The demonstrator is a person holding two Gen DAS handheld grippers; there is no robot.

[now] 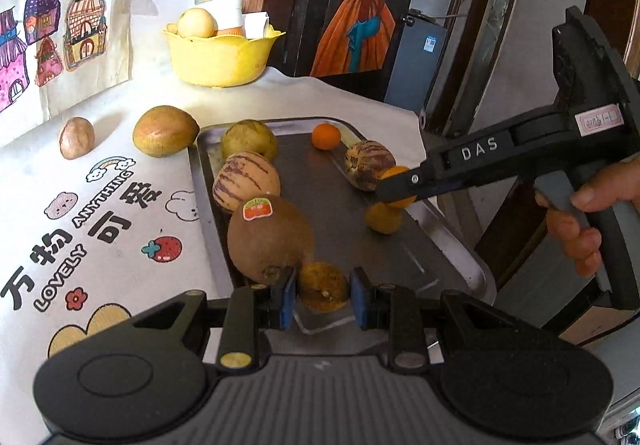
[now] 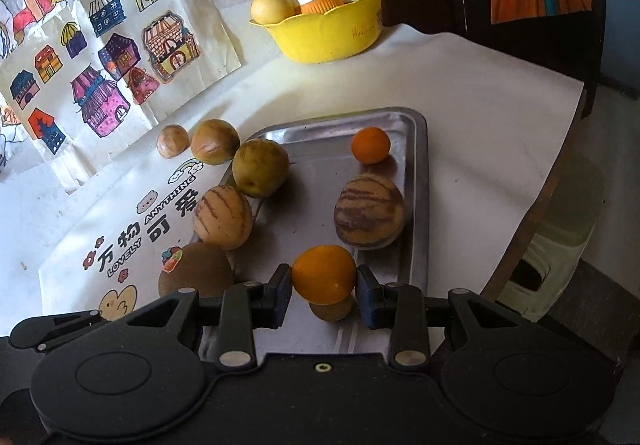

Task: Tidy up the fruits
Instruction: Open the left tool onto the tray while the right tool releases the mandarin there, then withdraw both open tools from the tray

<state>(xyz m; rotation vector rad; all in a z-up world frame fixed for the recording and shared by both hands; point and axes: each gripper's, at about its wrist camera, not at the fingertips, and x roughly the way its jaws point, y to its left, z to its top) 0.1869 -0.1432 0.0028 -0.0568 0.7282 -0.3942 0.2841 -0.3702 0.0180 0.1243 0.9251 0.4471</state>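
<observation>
My left gripper (image 1: pixel 324 295) is shut on a dull brownish-orange small fruit (image 1: pixel 322 287) over the near end of a metal tray (image 1: pixel 440 241). My right gripper (image 2: pixel 324 285) is shut on a bright orange fruit (image 2: pixel 324 273); the left wrist view shows that gripper (image 1: pixel 394 191) low over the tray's right side. Just under the held orange a yellowish fruit (image 2: pixel 332 311) lies on the tray (image 2: pixel 416 165). Also on the tray are two striped melons (image 2: pixel 222 217) (image 2: pixel 370 211), a brown fruit with a sticker (image 1: pixel 270 237), a greenish fruit (image 2: pixel 260 167) and a small orange (image 2: pixel 371 145).
Two brown fruits (image 1: pixel 165 131) (image 1: pixel 77 137) lie on the printed cloth left of the tray. A yellow bowl (image 1: pixel 220 53) holding fruit and a cup stands at the back. The table's edge runs close along the tray's right side. A hand (image 1: pixel 580 221) grips the right tool.
</observation>
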